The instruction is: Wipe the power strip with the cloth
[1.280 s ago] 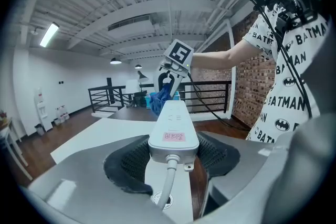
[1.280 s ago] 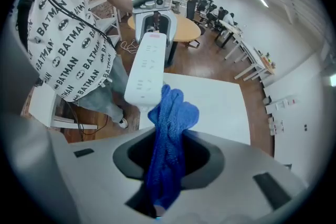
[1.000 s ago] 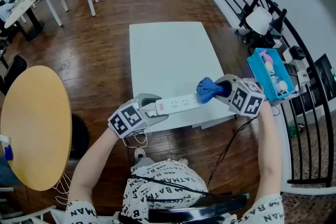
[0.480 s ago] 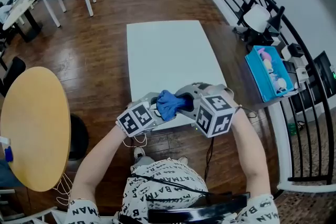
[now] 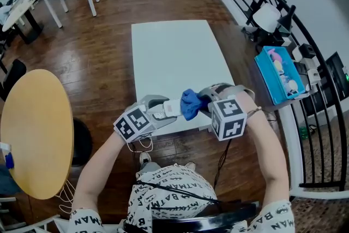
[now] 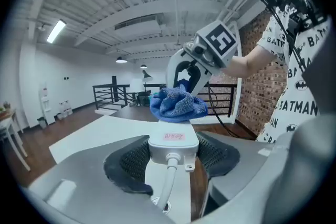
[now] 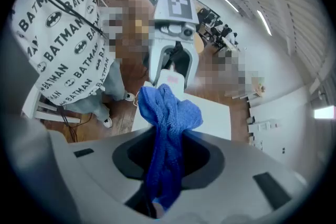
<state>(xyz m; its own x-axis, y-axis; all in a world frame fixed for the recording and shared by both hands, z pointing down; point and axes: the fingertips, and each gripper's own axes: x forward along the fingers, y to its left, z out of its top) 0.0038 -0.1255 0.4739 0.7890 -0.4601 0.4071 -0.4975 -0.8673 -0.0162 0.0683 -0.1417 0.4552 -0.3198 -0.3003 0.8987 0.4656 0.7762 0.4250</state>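
Half a stroke on, the right gripper, clenched on the crumpled blue cloth, has slid outward again along the long white plastic power strip; the left gripper clamps its cable end; wiping continues.

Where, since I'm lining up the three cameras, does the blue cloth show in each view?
Head view: lower centre, cloth on the power strip.
Left gripper view: centre, cloth on the power strip's far end.
Right gripper view: centre, cloth clamped between the jaws.
Shared landmark: the power strip.
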